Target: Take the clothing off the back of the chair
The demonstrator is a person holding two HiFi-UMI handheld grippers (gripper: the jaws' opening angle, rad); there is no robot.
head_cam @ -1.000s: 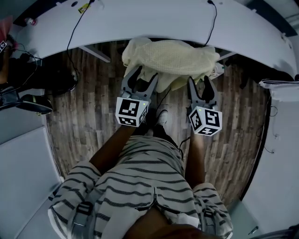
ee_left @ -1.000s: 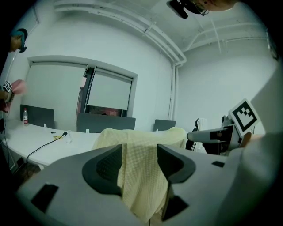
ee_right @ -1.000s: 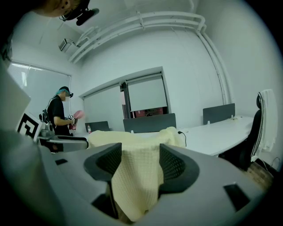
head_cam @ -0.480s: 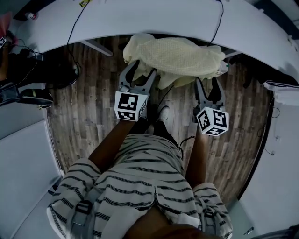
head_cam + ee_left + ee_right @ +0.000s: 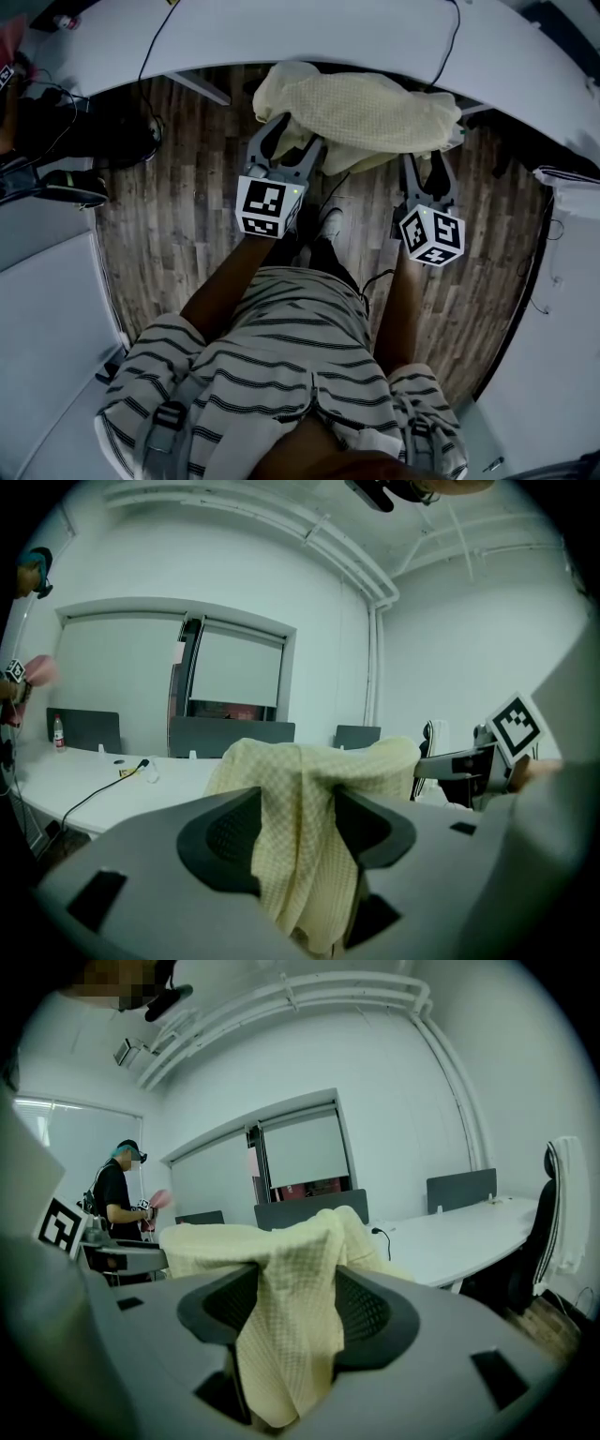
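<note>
Left gripper view shows the left gripper (image 5: 295,829) spread wide, its jaws just opened, with a hanging fold of the yellow garment (image 5: 309,761) between them, unclamped. The right gripper (image 5: 291,1314) is also open, jaws just easing inward around another fold. The garment lies just beyond both, running left to right over the hidden chair back, one end at each gripper, near the bench (image 5: 309,37).
</note>
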